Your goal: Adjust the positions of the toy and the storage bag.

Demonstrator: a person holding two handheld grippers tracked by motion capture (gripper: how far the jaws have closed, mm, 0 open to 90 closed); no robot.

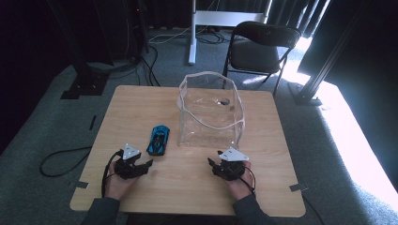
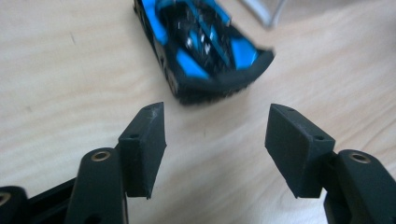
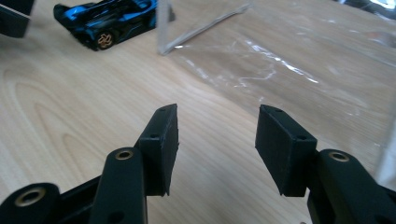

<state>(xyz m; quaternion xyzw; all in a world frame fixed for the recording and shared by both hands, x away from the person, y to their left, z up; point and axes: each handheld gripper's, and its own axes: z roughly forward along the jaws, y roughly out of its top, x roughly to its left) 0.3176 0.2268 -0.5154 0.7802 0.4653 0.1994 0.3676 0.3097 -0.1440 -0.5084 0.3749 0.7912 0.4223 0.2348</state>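
Observation:
A blue and black toy car (image 1: 158, 139) lies on the wooden table (image 1: 141, 101), left of a clear plastic bag (image 1: 210, 110) that stands open at the top. My left gripper (image 1: 139, 164) sits just below the car, open, with nothing between its pads; in the left gripper view the car (image 2: 205, 49) lies a short way beyond the fingertips (image 2: 149, 126). My right gripper (image 1: 219, 165) rests open near the bag's front. In the right gripper view the bag (image 3: 289, 60) spreads ahead and the car (image 3: 109, 21) shows at the upper left.
A black folding chair (image 1: 260, 44) stands behind the table on grey carpet. A white stand's leg (image 1: 192, 33) rises beyond the far edge. Black cables (image 1: 61, 161) trail on the floor to the left. Bare wood lies between the two hands.

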